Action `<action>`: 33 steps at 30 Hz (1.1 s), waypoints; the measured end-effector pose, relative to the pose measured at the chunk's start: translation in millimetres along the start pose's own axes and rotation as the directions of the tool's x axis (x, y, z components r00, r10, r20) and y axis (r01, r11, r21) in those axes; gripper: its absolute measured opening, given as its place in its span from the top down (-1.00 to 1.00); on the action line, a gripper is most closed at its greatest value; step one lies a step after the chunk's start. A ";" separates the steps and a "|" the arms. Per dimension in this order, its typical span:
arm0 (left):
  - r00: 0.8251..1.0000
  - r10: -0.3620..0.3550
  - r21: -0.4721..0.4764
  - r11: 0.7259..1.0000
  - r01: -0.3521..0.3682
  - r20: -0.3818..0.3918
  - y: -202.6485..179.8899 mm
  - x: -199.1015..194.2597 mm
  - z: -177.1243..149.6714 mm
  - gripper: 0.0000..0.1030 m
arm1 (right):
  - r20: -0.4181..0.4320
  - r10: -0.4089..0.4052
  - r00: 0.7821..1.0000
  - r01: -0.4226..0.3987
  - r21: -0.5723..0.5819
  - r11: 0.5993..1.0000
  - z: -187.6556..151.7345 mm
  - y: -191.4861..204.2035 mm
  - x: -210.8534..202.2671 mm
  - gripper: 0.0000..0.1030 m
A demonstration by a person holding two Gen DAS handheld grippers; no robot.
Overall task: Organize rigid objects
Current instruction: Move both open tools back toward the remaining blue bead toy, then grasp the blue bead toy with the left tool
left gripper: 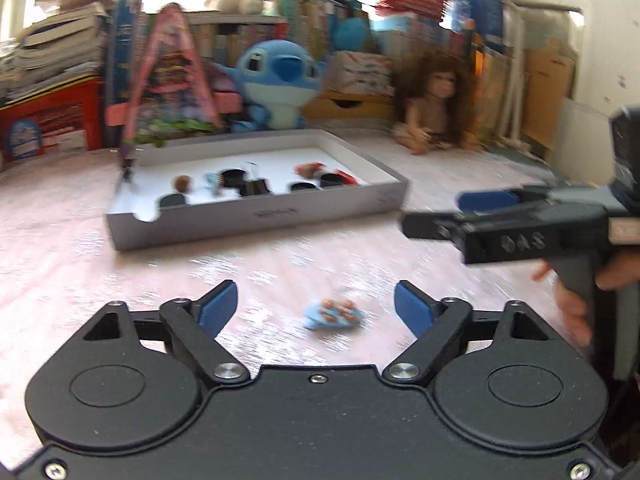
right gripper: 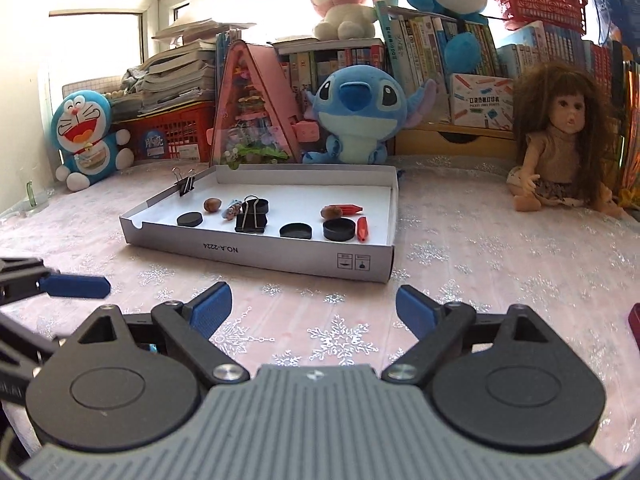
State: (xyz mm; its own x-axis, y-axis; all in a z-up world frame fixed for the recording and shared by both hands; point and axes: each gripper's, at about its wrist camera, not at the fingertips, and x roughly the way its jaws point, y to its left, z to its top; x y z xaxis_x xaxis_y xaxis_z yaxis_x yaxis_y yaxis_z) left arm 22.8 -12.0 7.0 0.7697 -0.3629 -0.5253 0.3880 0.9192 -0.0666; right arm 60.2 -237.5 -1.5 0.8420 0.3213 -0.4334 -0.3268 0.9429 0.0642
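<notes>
A small light-blue toy with brown bits (left gripper: 332, 314) lies on the pink snowflake tablecloth between the fingers of my left gripper (left gripper: 316, 300). The jaws stand open and the pads are clear of the toy. Beyond it stands a shallow white box (left gripper: 256, 224) (right gripper: 256, 248) holding black round caps (right gripper: 339, 229), a black binder clip (right gripper: 251, 220), nuts (right gripper: 331, 212), red pieces (right gripper: 362, 229) and another small blue toy (right gripper: 233, 208). My right gripper (right gripper: 314, 300) (left gripper: 452, 212) hangs open over bare cloth, to the right of the left one, with nothing between its fingers.
A second binder clip (right gripper: 185, 186) is clipped on the box's left wall. Plush toys (right gripper: 354, 116), a doll (right gripper: 560, 140), a pink triangular model (right gripper: 252, 112), red baskets and books line the back. A person's hand (left gripper: 572, 304) holds the right gripper's handle.
</notes>
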 end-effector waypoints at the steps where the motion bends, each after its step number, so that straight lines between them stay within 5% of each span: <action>1: 1.000 -0.007 0.010 1.000 0.007 -0.009 -3.5 1.5 -1.2 -0.50 | 0.000 0.002 1.000 -0.002 0.002 1.000 -0.2 -0.5 0.0 -0.83; 9: 0.999 -0.006 0.015 1.000 0.006 -0.050 -14.2 14.8 -6.4 0.32 | 0.005 0.015 1.000 -0.015 -0.008 1.000 -3.1 0.1 -1.4 -0.84; 12: 0.999 0.021 0.023 1.000 -0.020 -0.036 -12.7 12.9 -7.1 0.42 | 0.000 0.021 1.000 -0.021 -0.009 1.000 -3.6 0.4 -0.9 -0.84; 24: 0.993 0.115 -0.010 0.993 -0.115 0.001 15.0 6.3 0.6 0.42 | -0.041 0.054 0.998 -0.058 -0.110 0.992 -10.3 22.8 -1.9 -0.85; 33: 0.991 0.132 -0.030 0.991 -0.132 -0.008 22.1 8.5 -2.0 0.42 | -0.077 -0.025 0.997 0.009 -0.201 0.979 -15.4 35.9 8.7 -0.85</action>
State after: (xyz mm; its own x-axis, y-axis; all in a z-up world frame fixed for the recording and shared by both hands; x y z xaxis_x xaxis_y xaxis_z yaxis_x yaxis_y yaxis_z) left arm 37.0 5.5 -0.7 0.8103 -0.2369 -0.5359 0.2675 0.9633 -0.0215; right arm 49.1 -202.2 -16.8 0.8143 0.2898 -0.5029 -0.3988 0.9088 -0.1222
